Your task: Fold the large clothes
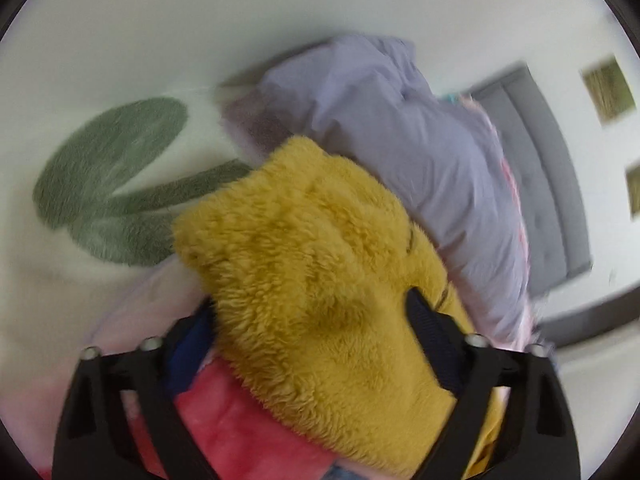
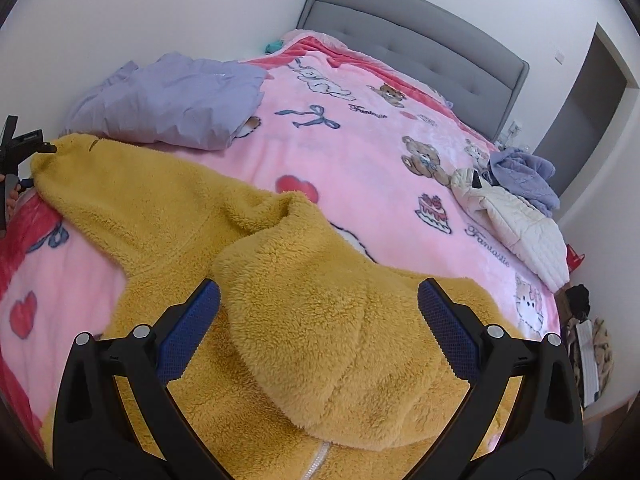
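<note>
One yellow fleece, 2 grippers: left, right.

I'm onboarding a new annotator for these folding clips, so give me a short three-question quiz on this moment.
1. True or false: the fluffy mustard-yellow fleece hooded jacket lies on the pink cartoon-print plush blanket.
2. Which garment is nearest the grey padded headboard? A) the crumpled lavender cotton garment B) the cream quilted jacket C) the yellow jacket
3. Fill in: the left hand-held gripper has yellow fleece between its fingers, which seem to be pinching it, at the jacket's ____ end.

Key: 1 true; 2 A; 3 sleeve. In the right wrist view the right hand-held gripper is open around the hood.
</note>
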Motion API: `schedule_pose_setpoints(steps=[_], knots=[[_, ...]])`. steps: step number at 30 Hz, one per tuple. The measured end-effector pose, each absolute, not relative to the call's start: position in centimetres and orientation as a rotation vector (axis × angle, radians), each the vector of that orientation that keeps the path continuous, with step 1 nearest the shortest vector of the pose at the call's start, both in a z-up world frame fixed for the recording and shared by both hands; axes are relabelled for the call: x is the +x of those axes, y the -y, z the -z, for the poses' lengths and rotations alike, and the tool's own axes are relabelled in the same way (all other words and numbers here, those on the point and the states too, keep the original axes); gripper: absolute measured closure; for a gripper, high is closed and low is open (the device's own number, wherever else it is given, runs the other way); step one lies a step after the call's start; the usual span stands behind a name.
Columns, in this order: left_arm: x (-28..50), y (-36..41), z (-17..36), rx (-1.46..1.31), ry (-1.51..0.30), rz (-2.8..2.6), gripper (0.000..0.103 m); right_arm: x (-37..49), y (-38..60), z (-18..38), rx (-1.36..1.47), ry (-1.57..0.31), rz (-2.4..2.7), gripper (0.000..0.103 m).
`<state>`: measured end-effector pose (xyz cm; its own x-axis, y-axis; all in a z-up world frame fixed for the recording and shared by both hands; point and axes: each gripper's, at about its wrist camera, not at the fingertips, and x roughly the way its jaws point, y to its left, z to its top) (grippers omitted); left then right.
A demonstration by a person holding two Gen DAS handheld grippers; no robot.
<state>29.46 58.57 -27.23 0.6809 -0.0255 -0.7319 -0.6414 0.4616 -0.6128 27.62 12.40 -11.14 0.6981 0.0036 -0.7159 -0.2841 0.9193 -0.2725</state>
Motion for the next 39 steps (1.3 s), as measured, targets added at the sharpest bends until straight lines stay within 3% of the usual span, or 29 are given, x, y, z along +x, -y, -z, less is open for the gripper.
schedule_pose_setpoints(steps=[2,4,7,15,22,28,32,39], knots=[[28.6,-58.7,27.4,-1.092,-0.692,-0.455,0.063,27.6,-12.2,11.2,-0.386,-0.796,-0.162,0.008],[28.1,-58.8,27.6,-1.147,-0.649,-0.455,0.082,27.4,-12.1,11.3,-0.379,-0.802,-0.162,0.008],[28.8,-58.1,27.2,-1.093,-0.676,-0.442,0.088,27.2,-11.8,11.4,-0.369,-0.808,-0.159,0.008],[29.8,-53.2,19.3,-0.983,-0.481,-0.234,0.092,26.6,-10.0,11.1,-0.350,-0.811,-0.119,0.008],[32.6,-38.0,9.2,-0.787,-0.415,0.127,0.092,25.8,-4.4,10.0,-0.248,-0.801,-0.001,0.008],[35.6,-22.3,4.6,-0.654,-0.391,0.451,0.092,23.6,3.0,10.2,-0.214,-0.804,0.136,0.008],[36.4,-11.2,4.1,-0.583,-0.424,0.647,0.091,21.3,8.7,11.3,-0.198,-0.830,0.221,0.008],[36.6,5.1,11.2,-0.507,-0.701,0.726,0.091,17.3,17.6,12.7,-0.102,-0.887,0.363,0.008]])
